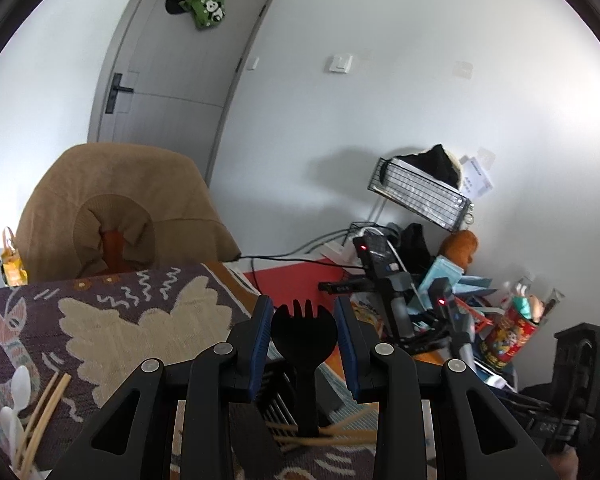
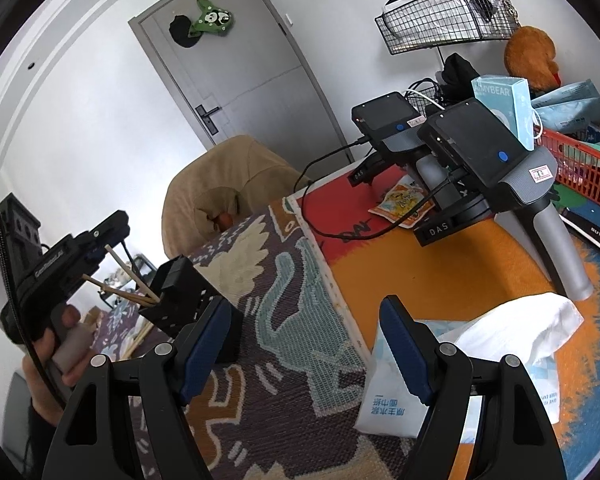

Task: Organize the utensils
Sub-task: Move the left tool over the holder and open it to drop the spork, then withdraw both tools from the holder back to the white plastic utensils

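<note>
Black spork (image 1: 304, 332) upright between parted left tool (image 1: 303, 336), right tool (image 2: 306, 350) parted, empty

"MYBEAR" on the light-blue box (image 2: 502, 110); "DAS" on the black clamp (image 2: 440, 232).

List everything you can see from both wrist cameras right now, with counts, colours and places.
spork: 1, black, upright between left pads, standing in holder
utensil holder: 1, black, on patterned mat
chopsticks: several, tan, in holder; more loose on mat
spoons: 2, white, mat's left edge
mat: 1, purple and cream
tissue pack: 1, white, right of mat
spare grippers: 2, black and grey, on orange cloth
basket: 1, red, far right
chair cover: 1, tan
left hand-held gripper: open around spork
right hand-held gripper: open, empty
hand: 1, holding left handle
</note>
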Motion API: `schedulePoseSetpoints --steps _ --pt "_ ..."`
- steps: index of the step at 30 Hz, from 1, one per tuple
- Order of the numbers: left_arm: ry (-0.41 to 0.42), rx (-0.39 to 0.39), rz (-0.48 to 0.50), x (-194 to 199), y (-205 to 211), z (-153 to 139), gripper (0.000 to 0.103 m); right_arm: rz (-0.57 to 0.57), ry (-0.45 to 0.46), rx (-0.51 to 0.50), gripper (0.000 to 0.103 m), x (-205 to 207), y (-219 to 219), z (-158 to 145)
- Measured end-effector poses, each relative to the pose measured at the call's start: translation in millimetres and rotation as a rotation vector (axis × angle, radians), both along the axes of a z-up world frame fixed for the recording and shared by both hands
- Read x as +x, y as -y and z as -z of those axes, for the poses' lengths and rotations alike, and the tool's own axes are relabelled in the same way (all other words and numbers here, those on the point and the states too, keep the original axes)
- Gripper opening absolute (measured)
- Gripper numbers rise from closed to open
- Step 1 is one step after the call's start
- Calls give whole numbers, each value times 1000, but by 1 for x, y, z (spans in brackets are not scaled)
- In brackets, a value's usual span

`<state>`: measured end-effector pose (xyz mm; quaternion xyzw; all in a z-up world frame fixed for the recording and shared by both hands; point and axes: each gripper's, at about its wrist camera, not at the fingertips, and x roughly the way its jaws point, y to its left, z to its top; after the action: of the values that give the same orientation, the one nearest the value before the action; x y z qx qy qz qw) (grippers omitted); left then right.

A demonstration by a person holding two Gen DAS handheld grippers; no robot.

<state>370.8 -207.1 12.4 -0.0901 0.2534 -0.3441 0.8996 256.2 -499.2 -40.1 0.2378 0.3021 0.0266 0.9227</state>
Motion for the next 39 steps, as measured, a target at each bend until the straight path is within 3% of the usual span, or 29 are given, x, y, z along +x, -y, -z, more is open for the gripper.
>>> schedulePoseSetpoints --steps 1,3,5,11,15,18,22,25,37,39 --pt "-13 0 11 -1 -1 -1 35 -1 1 0 77 0 -1 -1" --pt "-31 1 8 -2 -2 -2 64 -6 4 0 77 -2 -4 -2" --pt "-18 -9 -7 -6 -6 -5 73 -12 6 -2 77 -3 -8 -4" --pt "-14 0 -26 -18 -24 -12 74 -27 8 -3 77 -8 -18 -6" --pt "-10 6 -64 -26 -43 -13 90 -51 -2 1 77 -6 -29 -4" --pt "-2 14 -112 -34 -66 -15 96 -76 -15 0 77 -4 -43 -1" --pt "-1 20 -179 -42 -99 -17 98 -102 -21 -19 91 -2 -64 -1" --pt "-5 27 -221 -47 -122 -16 98 -122 -20 -20 95 1 -79 -1" --pt "-23 71 -327 -73 -193 0 98 -185 -22 -27 95 6 -130 3" --pt "-28 86 -346 -77 -201 6 91 -193 -18 -34 95 6 -137 3"
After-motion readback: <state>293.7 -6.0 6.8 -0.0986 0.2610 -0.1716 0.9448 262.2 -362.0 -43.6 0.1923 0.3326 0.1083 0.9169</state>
